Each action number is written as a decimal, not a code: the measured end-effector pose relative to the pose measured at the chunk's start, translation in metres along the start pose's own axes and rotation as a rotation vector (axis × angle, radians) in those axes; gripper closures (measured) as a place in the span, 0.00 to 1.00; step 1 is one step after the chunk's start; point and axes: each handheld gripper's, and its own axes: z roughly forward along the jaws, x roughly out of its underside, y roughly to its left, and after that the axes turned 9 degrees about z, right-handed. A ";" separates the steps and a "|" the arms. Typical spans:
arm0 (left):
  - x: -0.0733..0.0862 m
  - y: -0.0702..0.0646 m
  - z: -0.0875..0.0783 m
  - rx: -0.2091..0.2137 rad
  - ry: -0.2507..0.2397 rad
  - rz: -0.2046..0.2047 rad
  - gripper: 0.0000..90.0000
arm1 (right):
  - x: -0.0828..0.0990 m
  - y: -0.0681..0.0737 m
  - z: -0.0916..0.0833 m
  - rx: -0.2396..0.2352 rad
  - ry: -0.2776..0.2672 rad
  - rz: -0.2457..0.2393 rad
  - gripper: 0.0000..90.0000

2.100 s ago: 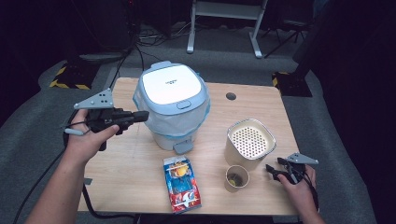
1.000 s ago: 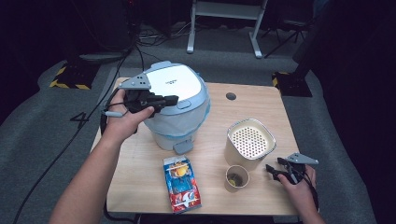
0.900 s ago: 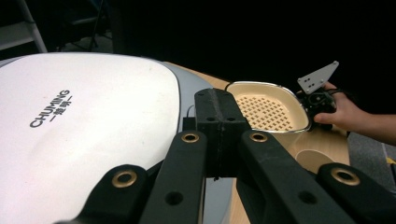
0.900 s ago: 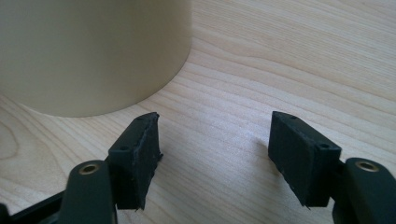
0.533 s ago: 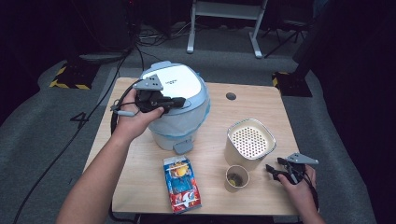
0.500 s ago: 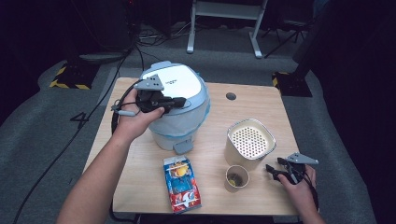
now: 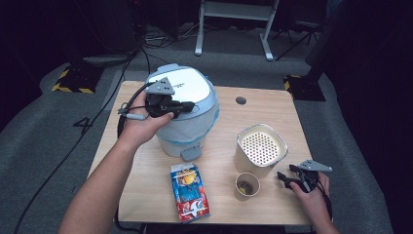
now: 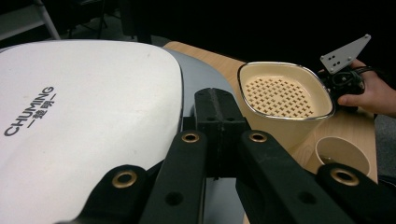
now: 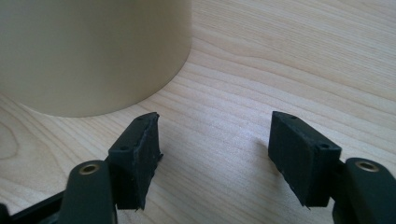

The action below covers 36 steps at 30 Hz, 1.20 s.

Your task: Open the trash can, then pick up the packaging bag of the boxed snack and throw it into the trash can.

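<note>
A white and pale-blue cooker (image 7: 187, 122) with a closed lid (image 8: 84, 121) stands at the table's back left. My left gripper (image 7: 192, 105) lies over the lid's near-left part with its jaws shut together and nothing between them; in the left gripper view the left gripper (image 8: 219, 116) points across the lid toward the beige basket. At the front right my right gripper (image 7: 285, 179) rests low by the table edge. Its jaws stand apart over bare wood in the right gripper view (image 9: 215, 149), just short of the beige basket's wall (image 9: 93, 51).
A beige perforated basket (image 7: 260, 146) stands right of the cooker, a paper cup (image 7: 247, 186) in front of it. A colourful snack packet (image 7: 189, 192) lies at the front middle. The wooden table (image 7: 272, 107) has a cable hole (image 7: 240, 101) at the back.
My left hand has swung from the left of the cooker up over its lid and crept a little further right. The right hand has stayed put.
</note>
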 end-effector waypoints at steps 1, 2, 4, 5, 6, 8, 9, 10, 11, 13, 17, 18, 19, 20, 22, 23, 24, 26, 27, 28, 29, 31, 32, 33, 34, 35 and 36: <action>0.000 0.000 0.000 -0.002 -0.001 0.002 1.00 | 0.000 0.000 0.000 0.000 0.000 0.000 0.38; 0.000 -0.001 0.000 0.001 -0.001 0.006 1.00 | 0.000 0.000 0.000 0.000 0.000 0.000 0.38; 0.000 -0.001 0.001 0.010 -0.004 0.003 1.00 | 0.000 0.000 0.000 0.000 0.000 0.000 0.38; -0.001 -0.002 0.001 0.004 0.006 0.014 1.00 | 0.000 0.000 0.000 0.000 0.000 0.000 0.38; -0.001 -0.002 0.001 0.004 0.006 0.014 1.00 | 0.000 0.000 0.000 0.000 0.000 0.000 0.38; -0.001 -0.001 0.001 0.001 0.002 0.007 1.00 | 0.000 0.000 0.000 0.000 0.000 0.000 0.38; -0.001 -0.001 0.001 0.001 0.002 0.007 1.00 | 0.000 0.000 0.000 0.000 0.000 0.000 0.38; 0.001 0.001 0.000 0.002 -0.019 0.003 1.00 | 0.000 0.000 0.000 -0.001 0.000 -0.001 0.38; 0.002 0.002 -0.001 0.010 -0.025 0.007 1.00 | 0.000 0.000 0.000 -0.001 0.000 -0.001 0.38; 0.006 0.003 -0.002 0.036 -0.048 0.010 1.00 | 0.000 0.000 0.000 -0.001 0.000 0.000 0.38; 0.010 0.000 -0.007 0.047 -0.155 -0.022 0.72 | 0.000 0.000 0.000 -0.001 0.000 0.000 0.38; 0.010 0.000 -0.007 0.047 -0.155 -0.022 0.69 | 0.000 0.000 0.000 -0.001 0.000 0.000 0.38; 0.010 -0.001 -0.009 0.047 -0.166 -0.025 0.68 | 0.000 0.000 0.000 -0.001 0.000 0.000 0.38; 0.010 -0.004 -0.014 0.046 -0.172 -0.019 0.66 | 0.000 0.000 0.000 -0.001 0.000 0.000 0.38; 0.011 -0.008 -0.018 0.048 -0.184 -0.029 0.63 | 0.000 0.000 0.000 -0.001 0.000 0.000 0.38; 0.012 -0.010 -0.021 0.047 -0.190 -0.027 0.62 | 0.000 0.000 0.000 -0.001 0.000 0.000 0.38; 0.014 -0.012 -0.024 0.051 -0.201 -0.030 0.61 | 0.000 0.000 0.000 -0.001 0.000 0.000 0.38; 0.017 -0.016 -0.030 0.059 -0.219 -0.031 0.59 | 0.000 0.000 0.000 -0.001 0.000 0.000 0.38; 0.020 -0.018 -0.032 0.065 -0.227 -0.031 0.59 | 0.000 0.000 0.000 -0.001 0.000 0.000 0.38; 0.022 -0.019 -0.035 0.071 -0.234 -0.034 0.59 | 0.000 0.000 0.000 -0.001 0.000 0.000 0.38; 0.024 -0.021 -0.037 0.074 -0.239 -0.034 0.58 | 0.000 0.000 0.000 -0.001 0.000 0.000 0.38; 0.029 -0.024 -0.040 0.070 -0.242 -0.024 0.57 | 0.000 0.000 0.000 0.000 0.000 0.000 0.38; 0.029 -0.024 -0.040 0.070 -0.242 -0.024 0.56 | 0.000 0.000 0.000 0.000 0.000 0.000 0.38; 0.034 -0.029 -0.042 0.077 -0.237 -0.017 0.55 | 0.000 0.000 0.000 -0.001 0.000 0.000 0.38; 0.034 -0.029 -0.042 0.077 -0.237 -0.017 0.55 | 0.000 0.000 0.000 -0.001 0.000 0.000 0.38; 0.039 -0.034 -0.043 0.083 -0.226 -0.015 0.55 | 0.000 0.000 0.000 -0.001 0.000 0.000 0.38; 0.042 -0.037 -0.043 0.080 -0.217 -0.011 0.55 | 0.000 0.000 0.000 -0.001 0.000 0.000 0.38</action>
